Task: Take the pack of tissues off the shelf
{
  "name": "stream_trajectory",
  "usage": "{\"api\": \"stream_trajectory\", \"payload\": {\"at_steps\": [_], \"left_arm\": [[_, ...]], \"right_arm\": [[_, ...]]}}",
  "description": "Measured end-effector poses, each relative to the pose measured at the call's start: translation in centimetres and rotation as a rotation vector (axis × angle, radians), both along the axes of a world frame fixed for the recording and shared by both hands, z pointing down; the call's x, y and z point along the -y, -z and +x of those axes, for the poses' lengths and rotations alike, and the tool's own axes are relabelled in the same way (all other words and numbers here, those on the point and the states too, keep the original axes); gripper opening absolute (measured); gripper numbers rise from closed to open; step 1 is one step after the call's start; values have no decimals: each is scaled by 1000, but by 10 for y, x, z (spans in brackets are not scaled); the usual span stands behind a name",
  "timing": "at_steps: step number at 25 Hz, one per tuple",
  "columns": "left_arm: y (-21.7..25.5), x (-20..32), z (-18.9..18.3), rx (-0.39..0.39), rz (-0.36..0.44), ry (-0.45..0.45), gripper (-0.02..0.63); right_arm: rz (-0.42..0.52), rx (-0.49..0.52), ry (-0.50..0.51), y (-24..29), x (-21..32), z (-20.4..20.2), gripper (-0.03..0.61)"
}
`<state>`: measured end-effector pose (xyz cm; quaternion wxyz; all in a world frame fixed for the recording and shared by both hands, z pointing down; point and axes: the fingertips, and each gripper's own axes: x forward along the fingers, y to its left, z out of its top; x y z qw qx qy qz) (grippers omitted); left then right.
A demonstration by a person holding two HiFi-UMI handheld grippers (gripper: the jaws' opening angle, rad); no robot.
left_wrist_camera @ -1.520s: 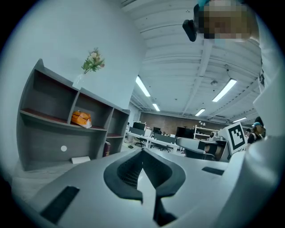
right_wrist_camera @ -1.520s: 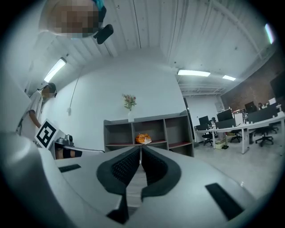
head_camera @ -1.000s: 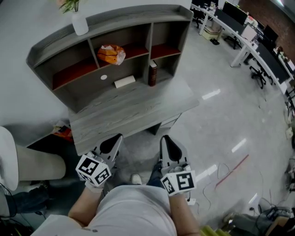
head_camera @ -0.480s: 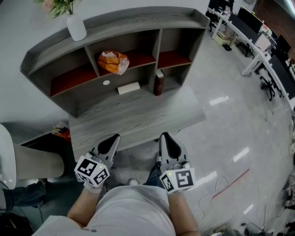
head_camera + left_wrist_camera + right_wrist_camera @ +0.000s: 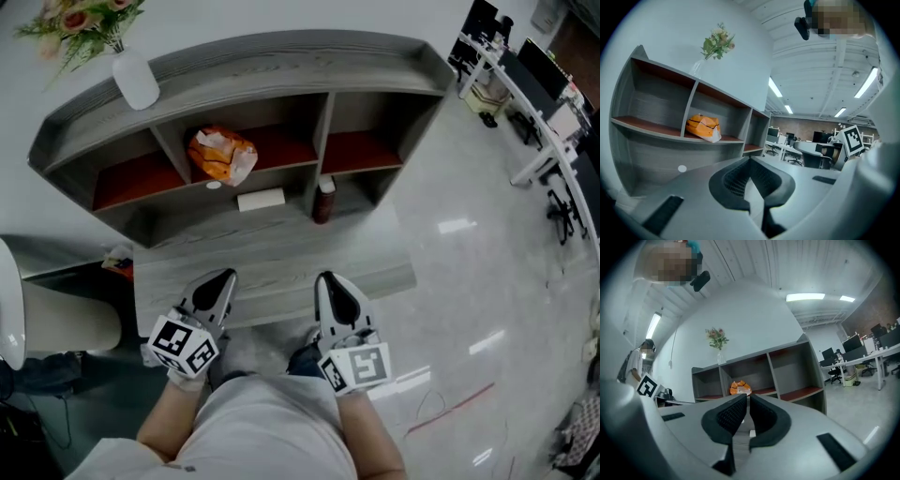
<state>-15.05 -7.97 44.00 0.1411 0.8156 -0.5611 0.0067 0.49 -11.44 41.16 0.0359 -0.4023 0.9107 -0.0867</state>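
An orange and white pack of tissues (image 5: pixel 222 155) lies in the middle compartment of the grey shelf unit (image 5: pixel 281 58); it also shows in the left gripper view (image 5: pixel 703 127) and the right gripper view (image 5: pixel 740 388). My left gripper (image 5: pixel 219 278) hovers over the front edge of the desk (image 5: pixel 281 248), shut and empty, well short of the pack. My right gripper (image 5: pixel 325 279) is beside it, also shut with nothing in it. Both point toward the shelf.
A white box (image 5: pixel 261 199) and a brown bottle (image 5: pixel 323 200) stand on the desk under the shelves. A white vase of flowers (image 5: pixel 136 80) sits on the shelf top. A white chair (image 5: pixel 9 323) is at the left, office desks (image 5: pixel 530 89) at the right.
The person has stepped toward the desk. The shelf now sits nearer and more centred, and both grippers have come over the desk's front edge. Both stay shut.
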Motion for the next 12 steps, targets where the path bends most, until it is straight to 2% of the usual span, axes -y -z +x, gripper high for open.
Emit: {"api": "stream_trajectory", "payload": {"at_steps": [12], "left_arm": [[3,78,7,76,9,245,20]], "right_arm": [[13,-14,174,0,93,14,31]]}}
